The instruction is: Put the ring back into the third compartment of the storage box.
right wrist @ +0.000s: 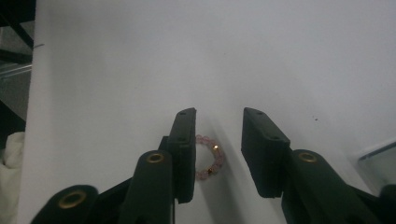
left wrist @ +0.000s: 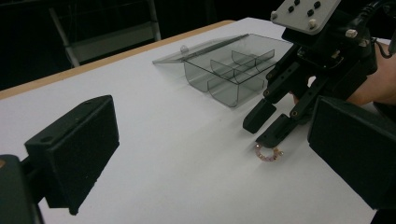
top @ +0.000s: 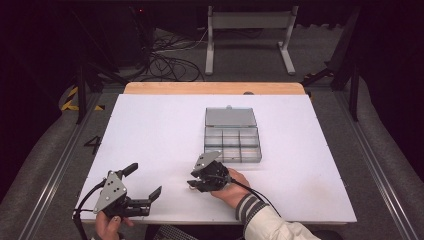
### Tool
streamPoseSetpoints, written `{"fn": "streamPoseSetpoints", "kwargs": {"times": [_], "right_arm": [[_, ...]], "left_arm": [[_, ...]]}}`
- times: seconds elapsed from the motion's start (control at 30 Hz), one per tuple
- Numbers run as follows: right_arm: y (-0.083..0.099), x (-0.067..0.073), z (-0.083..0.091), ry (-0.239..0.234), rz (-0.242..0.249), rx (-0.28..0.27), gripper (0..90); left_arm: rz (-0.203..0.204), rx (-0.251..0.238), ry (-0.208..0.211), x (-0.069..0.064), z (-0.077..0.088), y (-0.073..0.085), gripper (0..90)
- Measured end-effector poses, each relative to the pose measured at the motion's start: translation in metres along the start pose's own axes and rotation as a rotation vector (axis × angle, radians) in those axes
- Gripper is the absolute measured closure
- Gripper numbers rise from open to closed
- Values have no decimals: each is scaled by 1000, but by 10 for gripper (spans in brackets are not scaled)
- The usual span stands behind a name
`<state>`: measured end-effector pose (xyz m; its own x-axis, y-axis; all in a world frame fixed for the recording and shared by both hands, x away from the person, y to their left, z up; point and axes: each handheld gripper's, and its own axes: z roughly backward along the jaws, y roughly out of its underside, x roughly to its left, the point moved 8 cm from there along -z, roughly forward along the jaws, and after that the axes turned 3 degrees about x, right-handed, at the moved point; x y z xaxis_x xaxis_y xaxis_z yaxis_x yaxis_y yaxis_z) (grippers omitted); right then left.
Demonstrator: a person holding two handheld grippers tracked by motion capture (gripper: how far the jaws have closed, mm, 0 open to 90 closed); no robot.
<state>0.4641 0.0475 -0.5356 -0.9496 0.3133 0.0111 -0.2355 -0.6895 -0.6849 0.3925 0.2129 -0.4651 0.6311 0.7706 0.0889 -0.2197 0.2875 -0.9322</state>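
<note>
A small bracelet of pink beads with gold ones (right wrist: 211, 157) lies flat on the white table; it also shows as a small ring (left wrist: 268, 154) in the left gripper view. My right gripper (right wrist: 218, 144) is tipped down over it, open, its jaws standing either side of the beads, one jaw partly hiding them. From above, the right gripper (top: 196, 184) is at the table's front centre. My left gripper (top: 148, 180) is open near the front left edge, held above the table with nothing between its jaws. A clear compartment box (top: 232, 144) with its lid (top: 230, 116) folded back sits just beyond the right gripper.
The white board (top: 150, 130) covers a wooden table (top: 210, 88). Beyond the far edge stand a metal frame (top: 250, 30) and cables (top: 170, 60) on the floor. Open table surface stretches to the left and far side.
</note>
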Motion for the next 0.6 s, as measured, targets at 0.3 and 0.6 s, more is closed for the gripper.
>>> {"fn": "streamPoseSetpoints", "kwargs": {"times": [0.3,0.6], "right_arm": [[5,-3,-3,2,5,43,756],[6,-3,-5,4,-1,52,818]], "left_arm": [[-4,0,0,0,0,0,25],[0,4,3,0,-1,0,25]]}}
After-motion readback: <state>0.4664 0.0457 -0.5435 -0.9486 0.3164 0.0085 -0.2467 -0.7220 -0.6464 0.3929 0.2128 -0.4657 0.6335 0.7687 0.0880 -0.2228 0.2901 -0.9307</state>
